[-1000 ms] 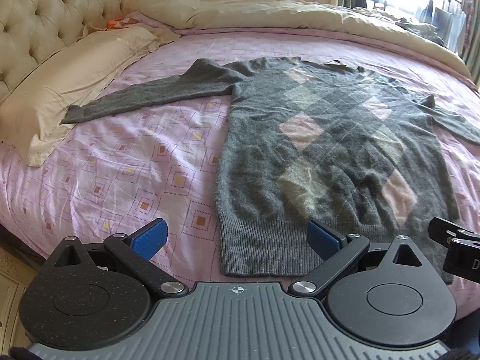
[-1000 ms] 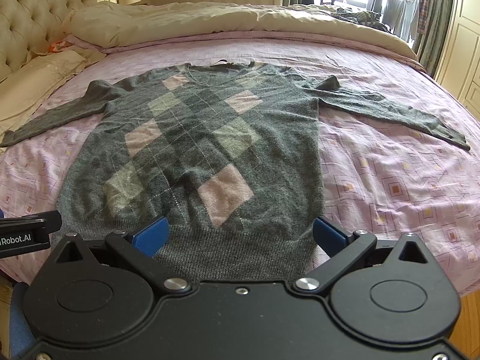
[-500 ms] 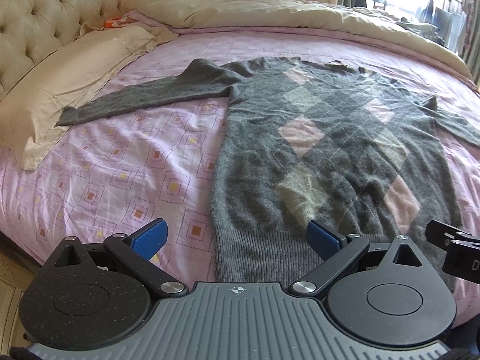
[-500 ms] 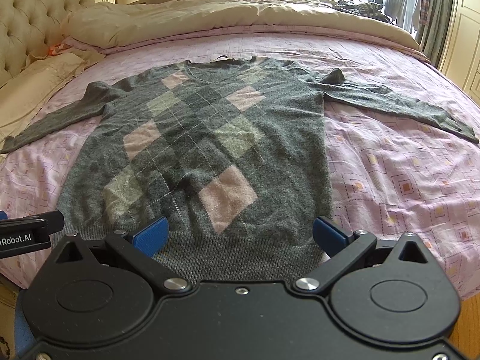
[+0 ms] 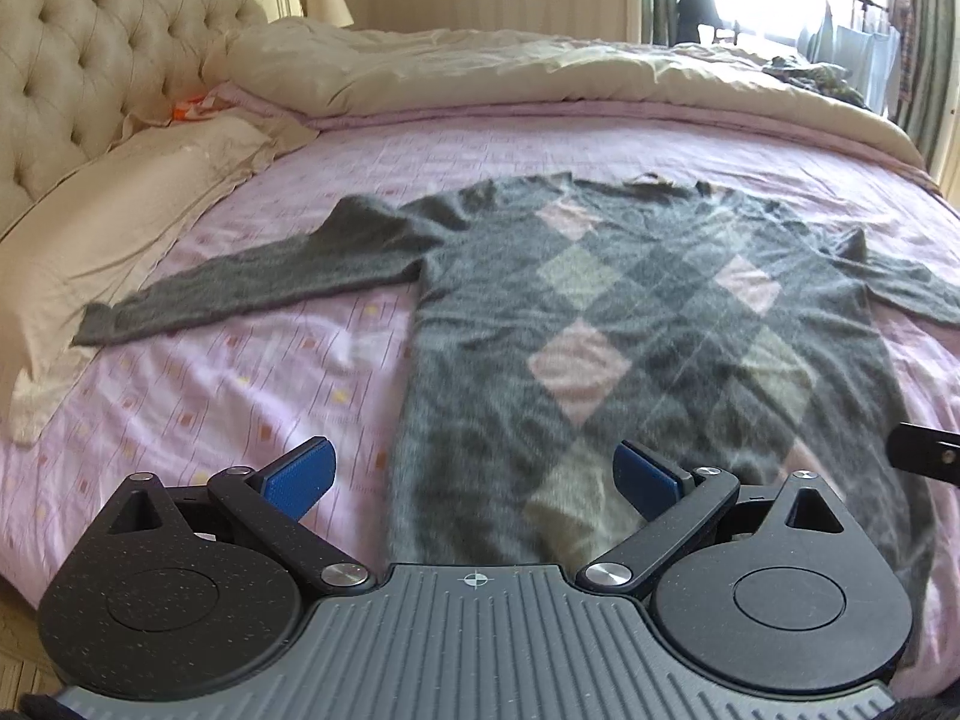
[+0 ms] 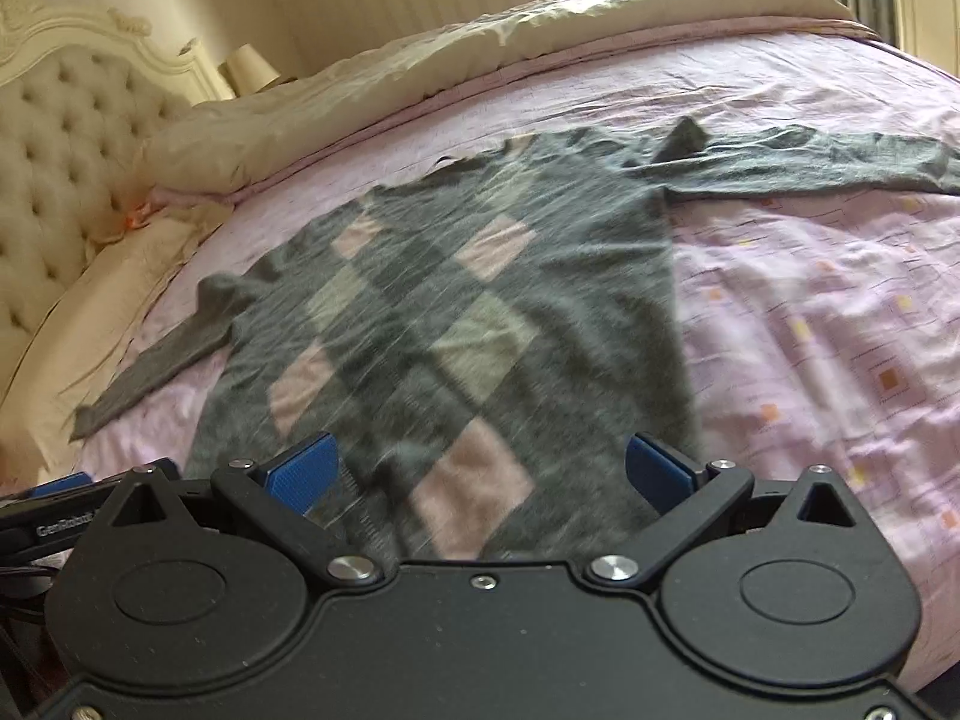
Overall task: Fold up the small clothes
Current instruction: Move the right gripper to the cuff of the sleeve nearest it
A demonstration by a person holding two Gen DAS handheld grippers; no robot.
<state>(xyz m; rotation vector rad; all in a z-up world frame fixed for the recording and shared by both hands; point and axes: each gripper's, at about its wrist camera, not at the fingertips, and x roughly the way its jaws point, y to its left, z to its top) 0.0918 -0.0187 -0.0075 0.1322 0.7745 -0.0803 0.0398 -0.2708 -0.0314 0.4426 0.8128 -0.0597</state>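
- A cream pillow (image 5: 114,222) lies at the far left by the tufted headboard (image 5: 78,60).
- The left gripper (image 5: 474,480) hangs released, blue pads spread wide, over the sweater's near left hem.
- The grey argyle sweater (image 5: 630,330) lies flat on the pink bedsheet (image 5: 240,372), sleeves stretched left and right.
- The right gripper (image 6: 477,471) is likewise released, holding nothing, above the sweater's (image 6: 480,300) near hem.
- A beige duvet (image 5: 540,72) is bunched along the far side.

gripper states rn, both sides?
Left gripper: open, holding nothing, over the sweater hem.
Right gripper: open, holding nothing, also above the sweater.
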